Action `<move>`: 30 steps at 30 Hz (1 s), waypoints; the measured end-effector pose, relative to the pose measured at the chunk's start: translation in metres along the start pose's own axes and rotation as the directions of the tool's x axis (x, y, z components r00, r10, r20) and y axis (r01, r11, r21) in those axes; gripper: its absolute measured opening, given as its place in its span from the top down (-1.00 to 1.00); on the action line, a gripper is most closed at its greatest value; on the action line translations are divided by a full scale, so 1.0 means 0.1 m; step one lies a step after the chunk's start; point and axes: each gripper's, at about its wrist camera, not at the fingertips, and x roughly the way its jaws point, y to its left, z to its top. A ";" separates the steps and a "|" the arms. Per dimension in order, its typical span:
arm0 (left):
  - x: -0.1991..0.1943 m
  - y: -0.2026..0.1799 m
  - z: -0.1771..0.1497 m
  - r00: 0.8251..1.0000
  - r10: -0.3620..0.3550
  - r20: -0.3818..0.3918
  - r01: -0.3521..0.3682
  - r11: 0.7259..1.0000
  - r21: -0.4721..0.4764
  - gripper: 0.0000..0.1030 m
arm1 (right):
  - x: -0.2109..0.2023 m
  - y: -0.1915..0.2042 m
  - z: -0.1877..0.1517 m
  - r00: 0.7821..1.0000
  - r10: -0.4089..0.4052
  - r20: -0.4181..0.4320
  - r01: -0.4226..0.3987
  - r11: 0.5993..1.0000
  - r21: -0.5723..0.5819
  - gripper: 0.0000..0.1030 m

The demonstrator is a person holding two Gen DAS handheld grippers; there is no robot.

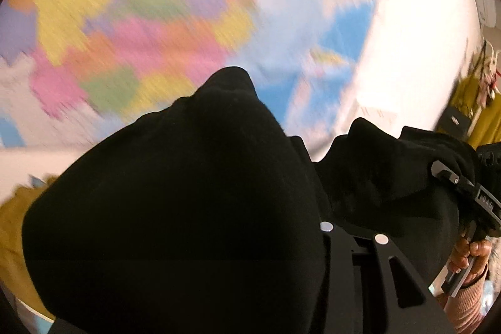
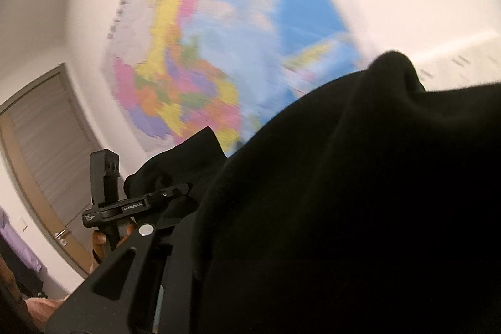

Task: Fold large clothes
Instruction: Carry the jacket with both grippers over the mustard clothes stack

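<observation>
Both tools are clamped on the black garment: left tool and right tool each pinching a bunched edge, lifted high before the wall map. Best kept level and pulled apart so it's hung flat.

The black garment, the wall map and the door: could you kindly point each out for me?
black garment (image 1: pixel 175 193), left wrist view, on its bunched middle
wall map (image 2: pixel 194 77), right wrist view, on its coloured countries
door (image 2: pixel 40 140), right wrist view, on its grey panel
</observation>
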 end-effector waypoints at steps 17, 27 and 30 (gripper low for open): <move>-0.81 2.79 0.28 0.875 0.466 0.130 -0.420 0.866 -0.272 0.27 | 3.26 1.38 -0.22 0.949 0.283 -0.141 -0.295 0.953 -0.070 0.65; -0.29 3.95 -1.19 0.890 0.434 -0.138 -0.443 0.757 -0.479 0.13 | 3.86 1.05 -1.36 0.864 0.260 -0.430 -0.237 0.965 0.109 -0.02; -0.28 3.90 -1.20 0.893 0.427 -0.141 -0.440 0.766 -0.469 0.07 | 3.68 1.13 -1.34 0.870 0.247 -0.427 -0.232 0.969 0.087 -0.33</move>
